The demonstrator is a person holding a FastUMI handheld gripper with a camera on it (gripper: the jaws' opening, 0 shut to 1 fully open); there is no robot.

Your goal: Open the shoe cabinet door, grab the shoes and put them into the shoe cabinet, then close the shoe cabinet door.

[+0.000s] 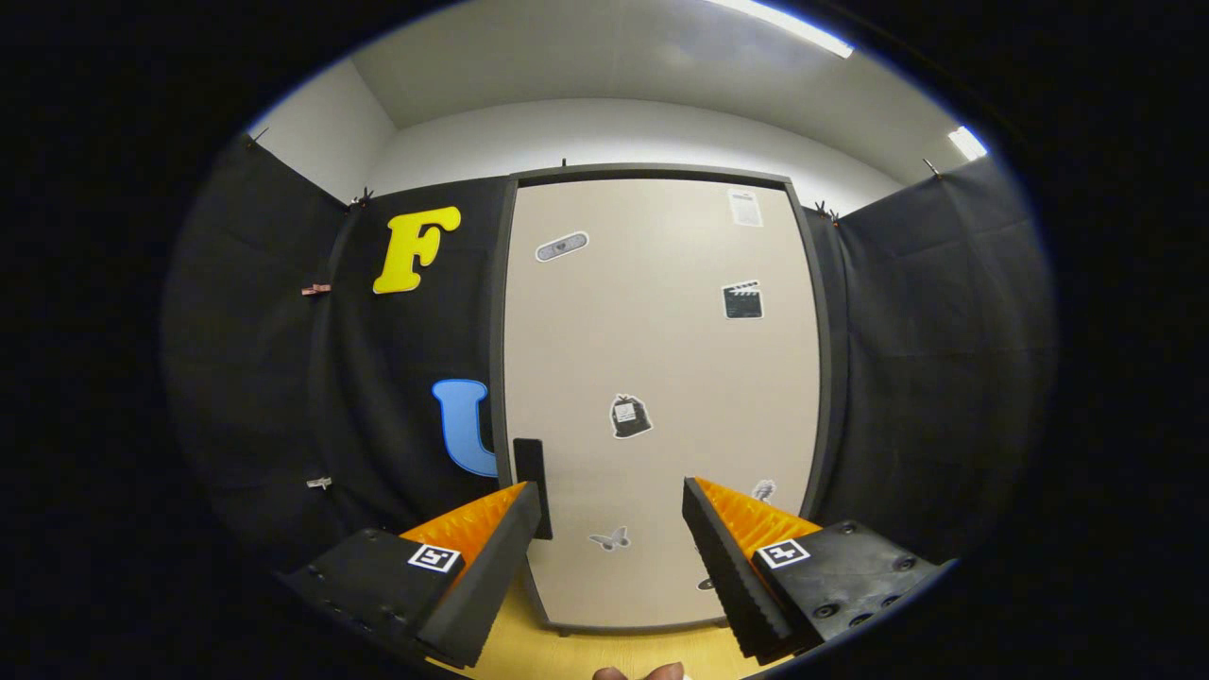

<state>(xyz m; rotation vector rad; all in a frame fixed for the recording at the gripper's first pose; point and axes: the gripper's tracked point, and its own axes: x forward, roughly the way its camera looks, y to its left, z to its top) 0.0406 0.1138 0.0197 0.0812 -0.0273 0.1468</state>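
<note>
The tool [612, 557] stands wide open with nothing between its two fingers; the orange-backed pads [727, 557] face each other across a clear gap. Just below the fingers, at the nearest edge, a fingertip [661, 671] of the person peeks in over a yellow-wood floor [614, 652].

Just ahead, and running on beyond the fingers, is the shoe cabinet door [661, 378], shut, pale beige in a dark grey frame, dotted with small stickers. It stands upright, its long axis vertical, its broad face turned straight toward the tool. The dark handle [530, 472] sits on the door's left edge, low down, right above the tip of the left finger and also running vertically. No shoes can be picked out here.

Judging from this, the door has yet to be opened. The risk lies in the line-up: the gap is centred on the door's bare panel, not on the handle, so closing here would catch nothing. The handle looks slim and flat, so the pads might slip off it, or the left finger might jam against the frame.
</note>
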